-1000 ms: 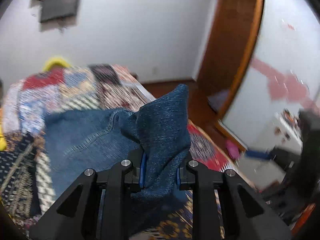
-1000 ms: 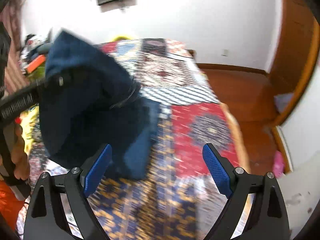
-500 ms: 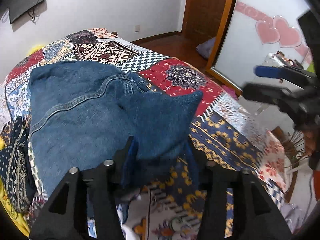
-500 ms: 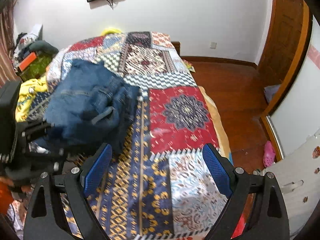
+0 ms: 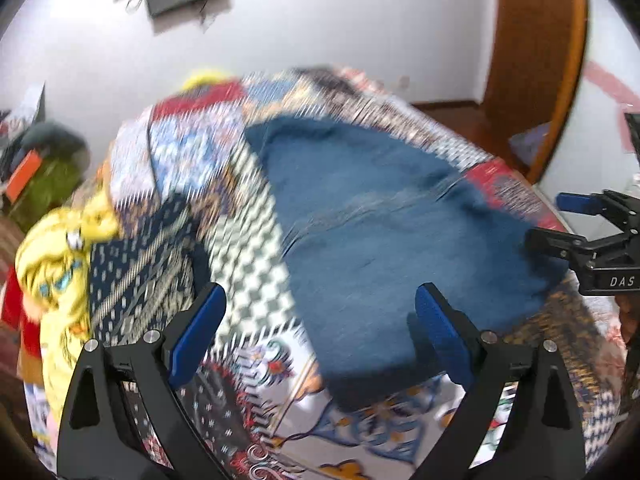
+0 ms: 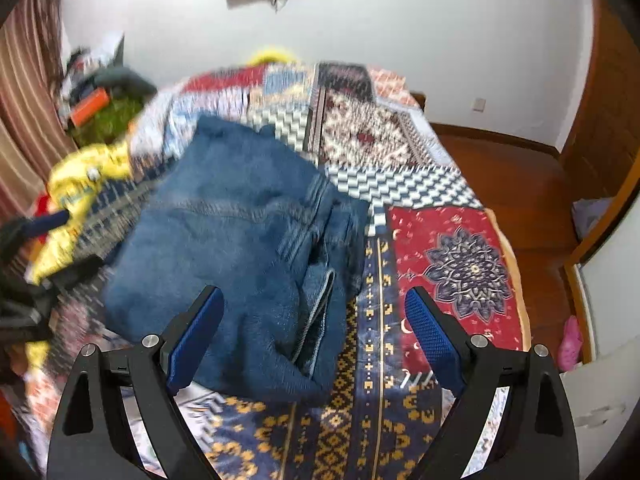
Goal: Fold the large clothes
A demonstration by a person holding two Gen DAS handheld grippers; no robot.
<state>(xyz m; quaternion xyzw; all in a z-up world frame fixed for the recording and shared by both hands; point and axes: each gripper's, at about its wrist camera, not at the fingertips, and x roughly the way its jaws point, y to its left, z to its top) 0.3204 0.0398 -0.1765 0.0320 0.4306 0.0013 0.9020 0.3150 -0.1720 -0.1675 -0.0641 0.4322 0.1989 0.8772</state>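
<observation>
A folded pair of blue jeans (image 5: 384,240) lies on the patchwork bedspread (image 5: 248,272); it also shows in the right wrist view (image 6: 240,248), with the waistband and a hem edge on its right side. My left gripper (image 5: 320,332) is open and empty, above the near edge of the jeans. My right gripper (image 6: 314,340) is open and empty, over the near right end of the jeans. The right gripper also shows at the right edge of the left wrist view (image 5: 588,232).
A yellow garment (image 6: 76,188) and other clothes lie at the bed's left side. A green and orange pile (image 6: 100,112) sits by the striped curtain. A wooden floor (image 6: 520,184) and a door (image 6: 608,92) are to the right. A pink slipper (image 6: 570,344) lies on the floor.
My left gripper has let go of the jeans and opened wide, then pulled back. The jeans now lie folded on the bed. My right gripper stayed open and came closer over the jeans.
</observation>
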